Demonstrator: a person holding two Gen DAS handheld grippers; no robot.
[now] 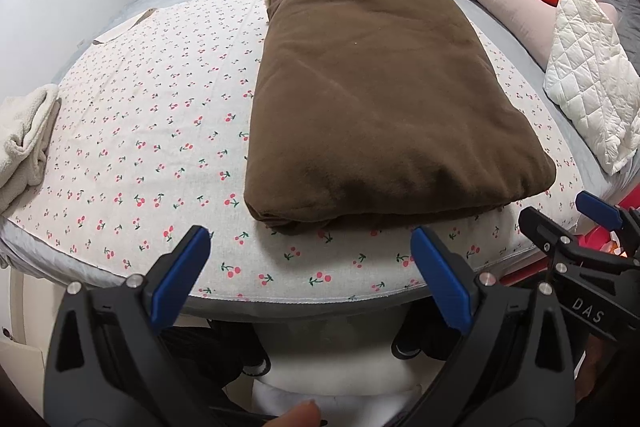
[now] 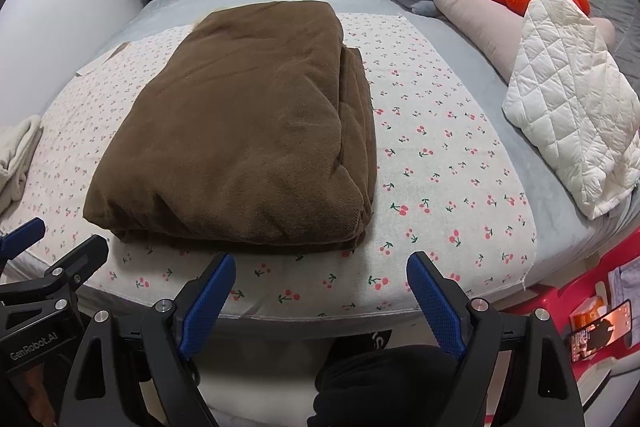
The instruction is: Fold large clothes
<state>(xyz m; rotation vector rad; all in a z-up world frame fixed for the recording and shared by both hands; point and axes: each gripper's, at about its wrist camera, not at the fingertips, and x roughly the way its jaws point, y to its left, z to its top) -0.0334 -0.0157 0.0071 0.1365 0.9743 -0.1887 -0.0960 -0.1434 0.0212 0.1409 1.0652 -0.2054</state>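
Apparently nearly done: we see the brown coat [image 2: 240, 131] folded into a neat bundle just beyond both grippers' fingers [image 1: 438, 279], spread wide and empty.

- "DAS" in pale letters on the black body of the right gripper [image 1: 600, 223], seen from the left wrist view.
- "GenRobot.AI" on the black body of the left gripper [image 2: 24, 239].
- Partial white letters, perhaps "VS", on a dark item [image 2: 378, 339] below the bed edge.

Each hand-held gripper, left [image 1: 310, 253] and right [image 2: 320, 281], has a black triangular-cutout frame, silver screw heads and blue textured pads [image 2: 208, 301]. White lettering marks the frames. Dark clothing shows below.
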